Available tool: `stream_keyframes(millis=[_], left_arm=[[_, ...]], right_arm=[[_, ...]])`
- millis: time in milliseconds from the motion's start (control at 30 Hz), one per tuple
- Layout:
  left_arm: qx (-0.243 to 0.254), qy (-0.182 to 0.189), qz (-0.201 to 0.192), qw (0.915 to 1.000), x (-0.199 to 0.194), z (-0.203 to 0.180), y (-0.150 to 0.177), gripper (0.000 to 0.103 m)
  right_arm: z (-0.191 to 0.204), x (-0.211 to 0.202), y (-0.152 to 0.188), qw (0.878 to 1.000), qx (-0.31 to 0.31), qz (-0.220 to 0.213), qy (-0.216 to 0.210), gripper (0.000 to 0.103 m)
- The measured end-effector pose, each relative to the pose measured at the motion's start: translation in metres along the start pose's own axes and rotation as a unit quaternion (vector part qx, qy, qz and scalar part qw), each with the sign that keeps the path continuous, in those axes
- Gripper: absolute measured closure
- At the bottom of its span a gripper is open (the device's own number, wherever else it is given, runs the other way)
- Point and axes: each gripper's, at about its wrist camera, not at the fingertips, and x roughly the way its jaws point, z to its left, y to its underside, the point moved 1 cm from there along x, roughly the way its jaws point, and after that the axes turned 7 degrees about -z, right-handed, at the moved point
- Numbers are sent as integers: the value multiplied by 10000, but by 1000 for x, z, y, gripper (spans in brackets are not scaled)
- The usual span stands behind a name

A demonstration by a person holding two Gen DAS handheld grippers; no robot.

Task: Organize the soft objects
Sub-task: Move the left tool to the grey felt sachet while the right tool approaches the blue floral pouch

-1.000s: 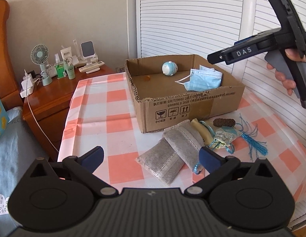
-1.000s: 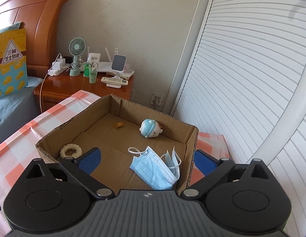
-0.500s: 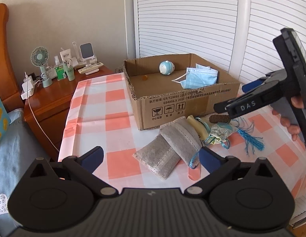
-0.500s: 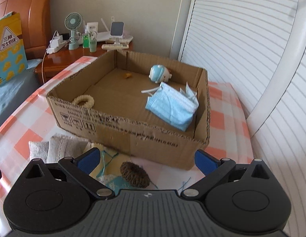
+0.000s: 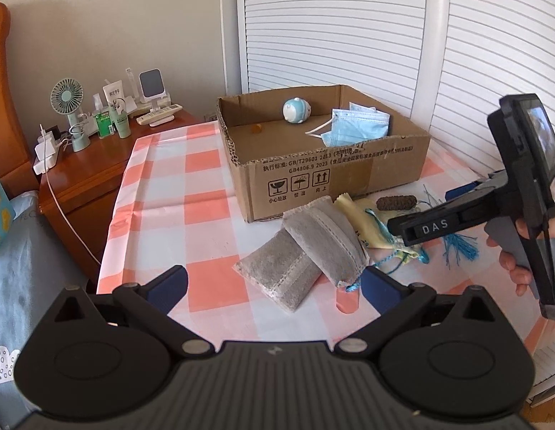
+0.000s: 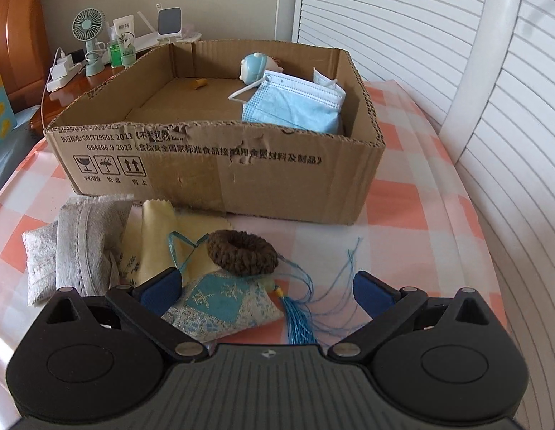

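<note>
A cardboard box [image 5: 334,175] [image 6: 220,179] on the checked tablecloth holds a blue face mask [image 6: 295,105] [image 5: 356,125] and a small blue plush toy [image 5: 295,110] [image 6: 252,66]. In front of it lie two grey sachets [image 5: 306,247] [image 6: 80,243], a yellow cloth [image 6: 163,236], a brown scrunchie [image 6: 243,252] [image 5: 395,203] and a blue embroidered pouch [image 6: 220,302] with a tassel [image 6: 297,319]. My right gripper [image 6: 265,290] is open, low over the pouch and scrunchie. My left gripper [image 5: 274,285] is open and empty, just short of the sachets.
A wooden nightstand [image 5: 80,179] at the left carries a small fan [image 5: 68,107], bottles and a charger with a cable. White louvred doors [image 5: 349,25] stand behind the box. A bed edge [image 5: 23,251] lies at the left. The tablecloth's left edge [image 5: 114,222] drops off.
My right gripper has dropped from above the box to low in front of it, over the pouch and scrunchie. My left gripper has barely moved. Both stay open.
</note>
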Motion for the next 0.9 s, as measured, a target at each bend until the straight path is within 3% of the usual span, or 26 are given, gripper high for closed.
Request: stream_keyframes(millis=[267, 400, 567, 900], left_arm=[[67, 118, 111, 9998, 10, -6, 3, 1], [151, 253, 122, 9995, 16, -7, 5, 1], [207, 415, 114, 9989, 33, -3, 11, 1], [1006, 262, 421, 9937, 72, 6, 22, 1]], right_arm=[[-15, -18, 30, 9992, 397, 91, 18, 0], [-5, -24, 39, 9999, -37, 62, 111, 0], [-3, -31, 49, 9999, -43, -106, 12, 0], [-2, -34, 54, 9995, 2, -309, 79, 0]])
